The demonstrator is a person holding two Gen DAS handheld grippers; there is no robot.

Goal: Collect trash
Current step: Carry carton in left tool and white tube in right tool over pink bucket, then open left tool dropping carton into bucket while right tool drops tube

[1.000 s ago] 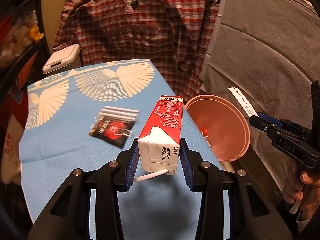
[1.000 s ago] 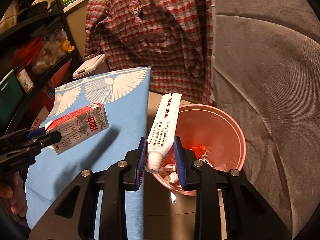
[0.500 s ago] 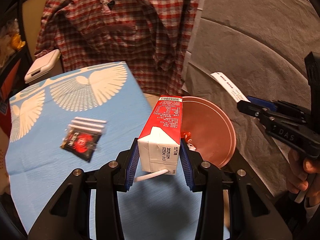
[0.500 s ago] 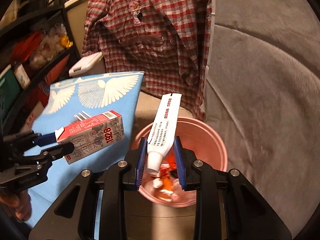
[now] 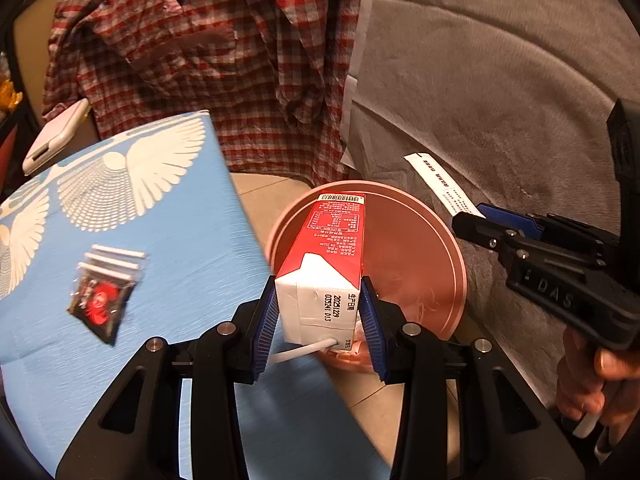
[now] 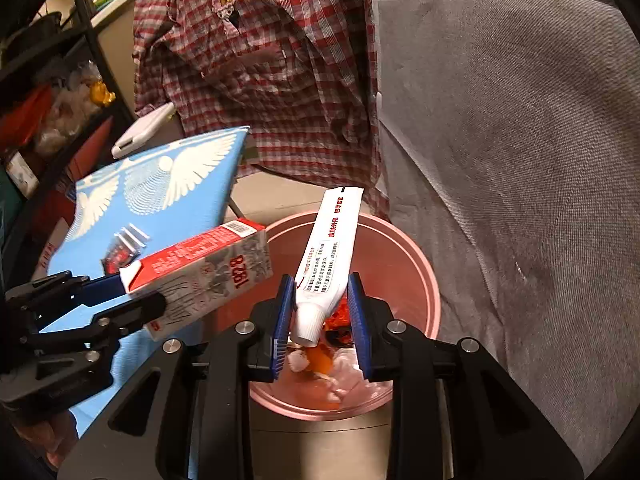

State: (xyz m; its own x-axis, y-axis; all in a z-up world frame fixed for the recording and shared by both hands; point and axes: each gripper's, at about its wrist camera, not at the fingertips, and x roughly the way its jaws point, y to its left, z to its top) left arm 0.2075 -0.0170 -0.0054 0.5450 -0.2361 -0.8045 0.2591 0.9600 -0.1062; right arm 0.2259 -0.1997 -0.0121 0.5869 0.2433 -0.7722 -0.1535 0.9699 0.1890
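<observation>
The left claw [image 5: 320, 322] is clamped on a red and white milk carton [image 5: 326, 268], a straw poking from its near end, held out over the left rim of the pink bin [image 5: 448, 236]. The right claw [image 6: 320, 320] grips a white tube [image 6: 328, 256] cap down, right above the rubbish in the bin. Further left, a small black and red sachet [image 5: 100, 300] lies on the blue counter [image 5: 168, 248]. A checked shirt [image 5: 224, 56] hangs at the far side.

You are working in a lived-in home room: a plaid shirt [image 6: 264, 72] is hanging beside a grey sofa [image 6: 520, 140], cluttered shelves [image 6: 48, 92] are standing behind a blue-clothed table [image 5: 140, 248].
</observation>
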